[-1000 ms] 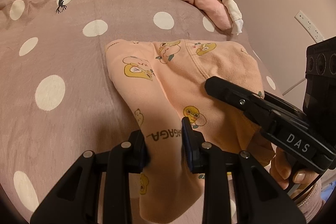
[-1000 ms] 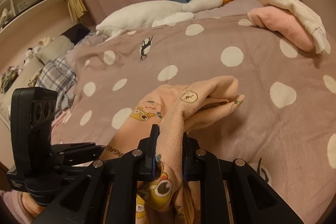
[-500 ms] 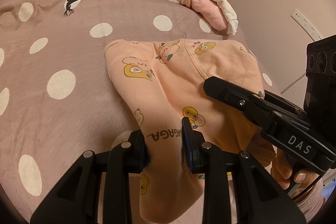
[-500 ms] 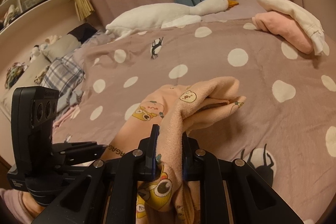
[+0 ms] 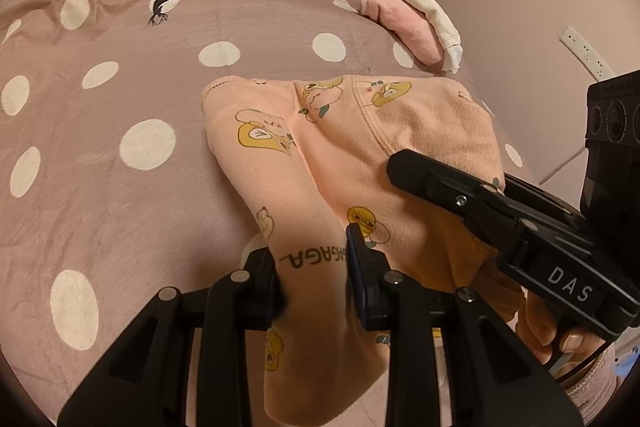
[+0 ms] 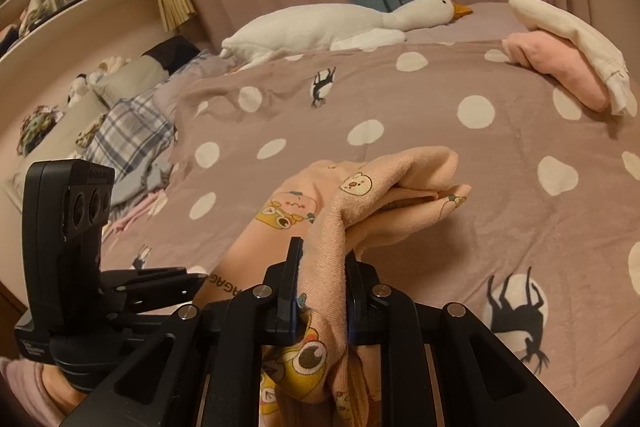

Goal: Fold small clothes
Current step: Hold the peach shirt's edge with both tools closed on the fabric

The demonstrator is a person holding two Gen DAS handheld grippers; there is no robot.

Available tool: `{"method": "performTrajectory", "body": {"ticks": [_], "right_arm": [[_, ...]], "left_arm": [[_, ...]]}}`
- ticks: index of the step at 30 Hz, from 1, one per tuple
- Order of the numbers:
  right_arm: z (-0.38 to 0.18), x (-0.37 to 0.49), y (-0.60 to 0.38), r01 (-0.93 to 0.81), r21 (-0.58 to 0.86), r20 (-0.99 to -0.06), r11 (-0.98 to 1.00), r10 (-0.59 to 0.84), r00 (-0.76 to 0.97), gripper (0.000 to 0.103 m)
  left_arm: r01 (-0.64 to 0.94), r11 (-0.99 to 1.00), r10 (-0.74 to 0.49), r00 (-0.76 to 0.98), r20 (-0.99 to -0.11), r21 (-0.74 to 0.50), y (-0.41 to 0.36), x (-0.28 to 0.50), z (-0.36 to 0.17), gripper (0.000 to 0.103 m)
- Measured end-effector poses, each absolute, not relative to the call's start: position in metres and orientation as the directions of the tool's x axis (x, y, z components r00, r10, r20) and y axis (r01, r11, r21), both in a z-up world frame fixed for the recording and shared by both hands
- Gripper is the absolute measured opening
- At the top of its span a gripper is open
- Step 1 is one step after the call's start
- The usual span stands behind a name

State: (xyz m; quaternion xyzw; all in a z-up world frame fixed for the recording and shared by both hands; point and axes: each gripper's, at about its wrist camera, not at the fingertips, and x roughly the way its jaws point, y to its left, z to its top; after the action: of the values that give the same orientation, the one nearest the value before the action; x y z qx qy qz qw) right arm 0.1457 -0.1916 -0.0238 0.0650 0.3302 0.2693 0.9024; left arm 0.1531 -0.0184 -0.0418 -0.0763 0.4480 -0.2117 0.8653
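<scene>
We're gripping the peach garment [image 5: 344, 163] with both grippers. Left gripper [image 5: 312, 263] is clamping a narrow end of it, the part with printed lettering, fabric bunched between the 2 pads. Right gripper [image 6: 320, 283] is pinching a thicker fold, cloth squeezed tight between its fingers [image 6: 294, 267] and draping below them. In the left view the right gripper [image 5: 404, 163] is reaching in from the right, over the garment. The far half of the garment is lying on the dotted bedspread [image 5: 120, 87]; the near half is lifting off it toward us. A goose plush [image 6: 340, 23] is lying at the far end of the bed, and pink and white folded clothes [image 6: 568, 55] are sitting at the far right, well apart from the garment.
</scene>
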Motion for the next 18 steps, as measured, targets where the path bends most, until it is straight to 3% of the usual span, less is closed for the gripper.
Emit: {"method": "performTrajectory", "body": {"ticks": [18], "right_arm": [[-0.031,0.144,-0.166,-0.47,0.298,-0.573,0.831,0.549,0.608,0.019]], "left_arm": [[0.255,0.914,-0.404,0.517,-0.755,-0.314,0.006,0.152,-0.048,0.029]]}}
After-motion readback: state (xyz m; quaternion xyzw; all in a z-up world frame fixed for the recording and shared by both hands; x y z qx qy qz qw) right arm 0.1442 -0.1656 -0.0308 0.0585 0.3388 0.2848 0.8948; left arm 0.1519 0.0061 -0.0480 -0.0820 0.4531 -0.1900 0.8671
